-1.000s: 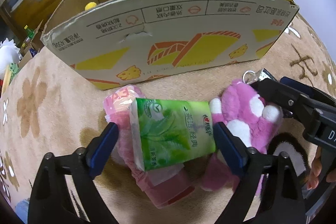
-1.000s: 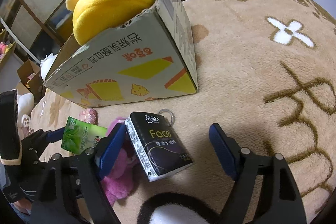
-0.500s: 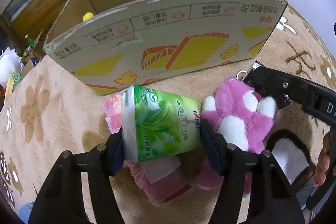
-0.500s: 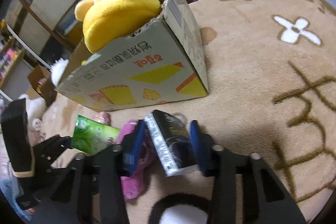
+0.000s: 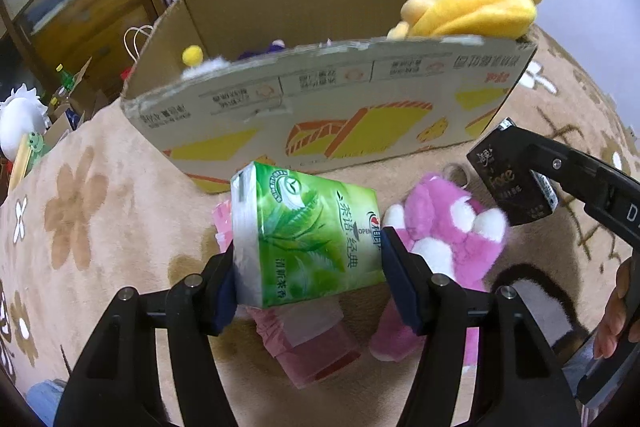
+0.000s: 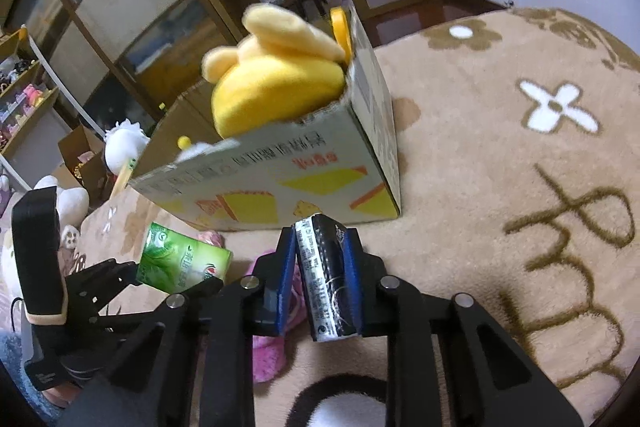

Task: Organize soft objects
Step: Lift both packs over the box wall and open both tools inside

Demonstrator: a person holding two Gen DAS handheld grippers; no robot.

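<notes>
While my left gripper (image 5: pixel 308 267) clamps the green tissue pack (image 5: pixel 306 239) end to end, clear of the carpet (image 5: pixel 100 227), my right gripper (image 6: pixel 320 267) pinches the black tissue pack (image 6: pixel 326 275) upright between its pads. Below lie the pink plush (image 5: pixel 444 239) and pink packet (image 5: pixel 316 343). Just ahead stands the cardboard box (image 5: pixel 320 115), its top open, with a yellow plush (image 5: pixel 476 7) over the right corner.
</notes>
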